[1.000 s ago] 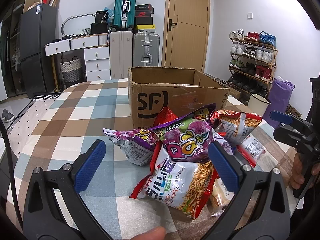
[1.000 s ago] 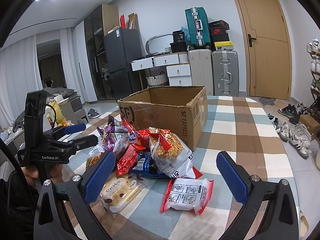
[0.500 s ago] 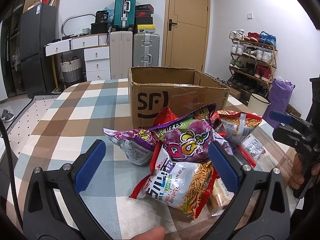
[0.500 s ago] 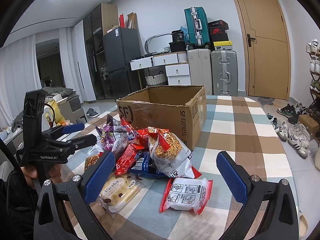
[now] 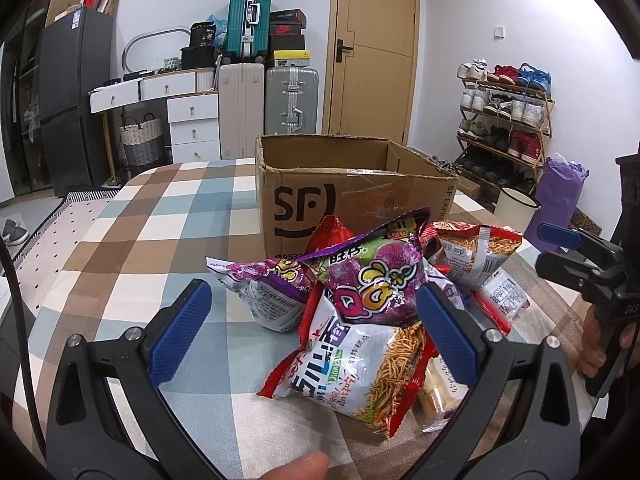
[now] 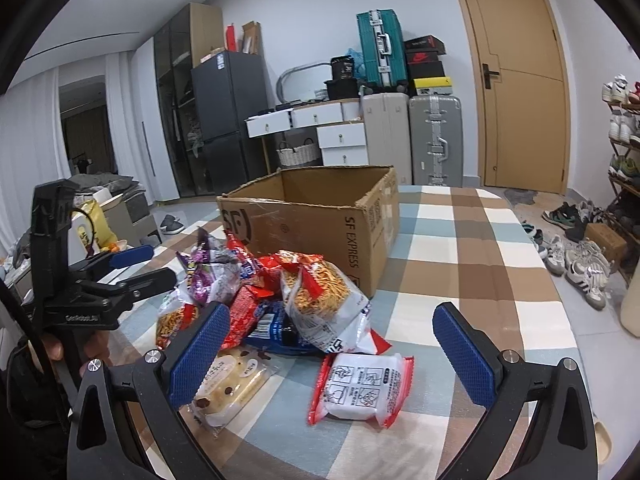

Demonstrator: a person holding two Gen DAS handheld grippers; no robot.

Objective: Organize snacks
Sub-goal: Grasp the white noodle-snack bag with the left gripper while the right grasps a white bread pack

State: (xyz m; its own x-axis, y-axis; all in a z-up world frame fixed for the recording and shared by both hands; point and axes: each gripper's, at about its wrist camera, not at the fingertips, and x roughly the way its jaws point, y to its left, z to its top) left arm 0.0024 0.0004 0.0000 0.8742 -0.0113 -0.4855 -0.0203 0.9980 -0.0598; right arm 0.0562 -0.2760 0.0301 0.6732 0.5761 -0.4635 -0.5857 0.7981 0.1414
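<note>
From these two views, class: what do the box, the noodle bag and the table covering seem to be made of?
Box: brown corrugated cardboard, matte, with torn edges and shiny tape. Noodle bag: thin glossy plastic film, crinkled, with glare and a clear part showing the noodles. Table covering: probably woven checked cloth, matte.

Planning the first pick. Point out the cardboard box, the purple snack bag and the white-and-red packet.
cardboard box [image 5: 304, 210], left wrist view, printed front wall.
purple snack bag [image 5: 376, 280], left wrist view, front face.
white-and-red packet [image 6: 362, 390], right wrist view, white middle.

Checked tablecloth table [image 5: 132, 240]: open cardboard box [image 5: 344, 204], snack packet heap [image 5: 372, 300] touching box front.
</note>
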